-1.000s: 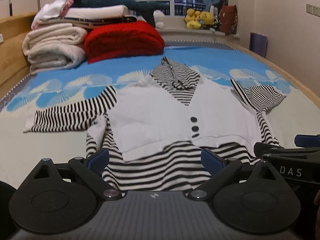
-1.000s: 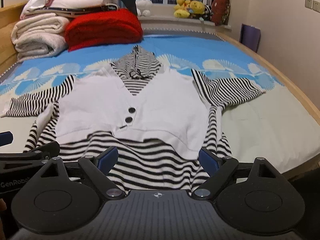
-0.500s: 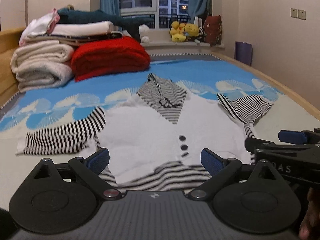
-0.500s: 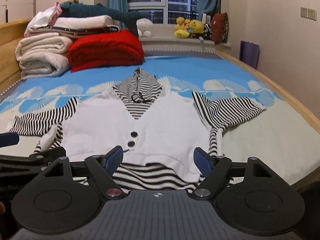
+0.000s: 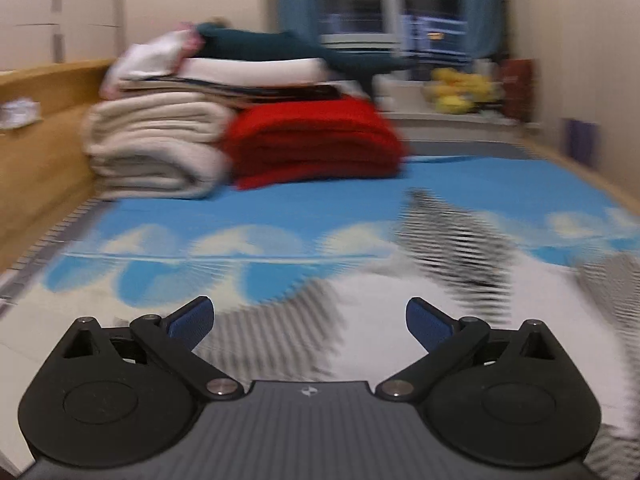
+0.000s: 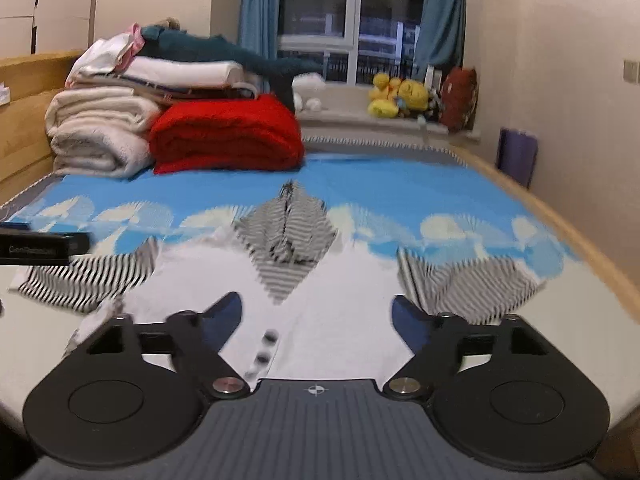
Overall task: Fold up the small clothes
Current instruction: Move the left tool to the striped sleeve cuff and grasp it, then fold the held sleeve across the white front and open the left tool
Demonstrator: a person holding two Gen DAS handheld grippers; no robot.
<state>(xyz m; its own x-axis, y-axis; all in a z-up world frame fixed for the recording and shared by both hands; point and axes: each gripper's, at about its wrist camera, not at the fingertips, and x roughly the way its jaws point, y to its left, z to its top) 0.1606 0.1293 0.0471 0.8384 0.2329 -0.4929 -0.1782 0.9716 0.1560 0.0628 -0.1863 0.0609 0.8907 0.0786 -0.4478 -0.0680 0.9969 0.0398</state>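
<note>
A small white hooded top [image 6: 332, 300] with black-and-white striped hood, sleeves and hem lies flat, face up, on the bed. Its striped hood [image 6: 288, 236] points toward the window. Its left sleeve [image 6: 92, 276] and right sleeve [image 6: 472, 284] are spread out. My right gripper [image 6: 316, 316] is open and empty, low over the white chest panel near the two dark buttons [image 6: 266, 346]. My left gripper [image 5: 308, 320] is open and empty over the left sleeve [image 5: 280, 320], in a blurred view. The left gripper also shows in the right wrist view [image 6: 40, 246].
Folded cream blankets [image 6: 100, 136] and a red blanket [image 6: 228, 136] are stacked at the far left of the bed by the wooden headboard [image 6: 24, 120]. Yellow plush toys [image 6: 396, 96] sit on the window sill. The bed's wooden edge [image 6: 560, 224] runs along the right.
Both grippers have moved forward and lower over the top, so the striped hem has left view. The left gripper has also swung left toward the left sleeve. Both stay open.
</note>
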